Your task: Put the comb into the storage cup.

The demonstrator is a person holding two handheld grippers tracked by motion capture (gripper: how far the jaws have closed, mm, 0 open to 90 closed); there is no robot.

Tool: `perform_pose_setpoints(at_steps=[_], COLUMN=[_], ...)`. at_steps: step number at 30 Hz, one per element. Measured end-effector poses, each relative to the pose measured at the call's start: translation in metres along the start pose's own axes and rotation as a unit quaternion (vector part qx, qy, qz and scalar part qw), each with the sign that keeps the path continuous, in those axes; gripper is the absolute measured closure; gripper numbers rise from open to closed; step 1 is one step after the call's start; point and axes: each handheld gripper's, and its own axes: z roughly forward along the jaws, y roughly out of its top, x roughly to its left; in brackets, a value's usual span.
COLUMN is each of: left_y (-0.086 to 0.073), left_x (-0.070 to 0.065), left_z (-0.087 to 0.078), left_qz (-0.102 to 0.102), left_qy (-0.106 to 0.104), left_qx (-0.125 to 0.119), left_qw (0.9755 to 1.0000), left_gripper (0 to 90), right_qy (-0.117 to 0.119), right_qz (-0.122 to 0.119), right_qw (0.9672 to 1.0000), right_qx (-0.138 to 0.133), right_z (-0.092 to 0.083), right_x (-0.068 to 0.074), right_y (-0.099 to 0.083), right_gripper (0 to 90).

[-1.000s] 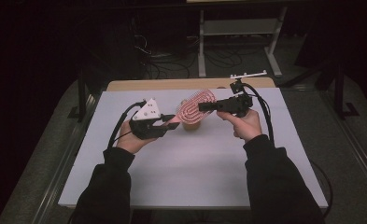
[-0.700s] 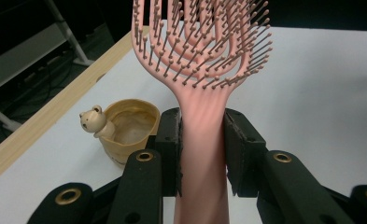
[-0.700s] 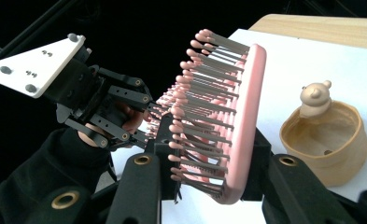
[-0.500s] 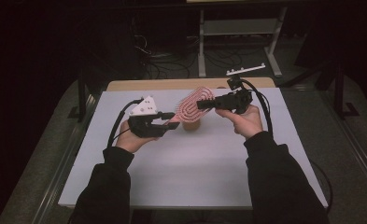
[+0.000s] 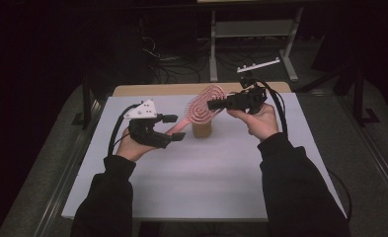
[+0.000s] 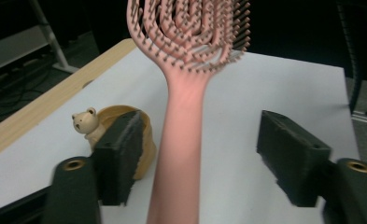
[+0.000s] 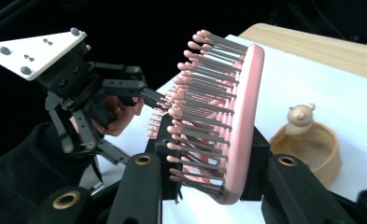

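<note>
A pink hairbrush (image 5: pixel 205 102) hangs above the white table (image 5: pixel 181 187), bristles facing the left hand. My right gripper (image 5: pixel 213 104) is shut on the brush head (image 7: pixel 237 126), one jaw among the bristles and one on the back. The brush handle (image 6: pixel 179 140) runs down between the jaws of my left gripper (image 5: pixel 175 127). Those jaws have just been opening. Both pads (image 6: pixel 120 158) stand off the handle, which lies nearer the left-hand one in the left gripper view.
A small wooden bowl (image 5: pixel 201 129) with a little bear figure (image 6: pixel 85 123) on its rim stands on the table under the brush. A wooden strip (image 5: pixel 172 89) edges the far side. A metal shelf frame (image 5: pixel 251 29) and cables lie beyond.
The left gripper's jaws have opened off the brush handle. The right hand has lifted the brush a little.
</note>
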Motion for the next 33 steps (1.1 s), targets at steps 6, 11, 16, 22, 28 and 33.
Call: perform_pose_setpoints(at_steps=[6, 11, 16, 22, 28, 33], left_y=[-0.007, -0.012, -0.016, -0.024, -0.034, -0.043], left_x=[0.003, 0.005, 0.006, 0.009, 0.012, 0.014], left_z=[-0.004, -0.008, -0.014, -0.021, -0.029, -0.035], left_qz=[-0.012, -0.024, -0.029, -0.031, -0.034, -0.040], left_qy=[-0.007, 0.011, 0.021, 0.033, 0.047, 0.053], left_qx=[0.008, 0.007, 0.005, -0.001, -0.013, -0.015], left_qw=[0.9999, 0.9996, 0.9993, 0.9990, 0.9982, 0.9977], left_gripper=[15.6, 2.9, 0.0, 0.0, 0.0, 0.0], right_qy=[-0.011, -0.024, -0.040, -0.058, -0.073, -0.086], right_qz=[-0.002, -0.006, -0.011, -0.011, -0.007, -0.005], right_qw=[0.9999, 0.9996, 0.9989, 0.9978, 0.9969, 0.9959], right_qx=[-0.011, -0.017, -0.022, -0.028, -0.028, -0.029], right_z=[-0.007, -0.014, -0.022, -0.028, -0.032, -0.035], right_x=[-0.003, -0.003, -0.004, -0.008, -0.013, -0.018], right_y=[0.007, 0.017, 0.028, 0.036, 0.041, 0.043], right_gripper=[66.7, 66.7, 66.7, 66.7, 66.7, 66.7])
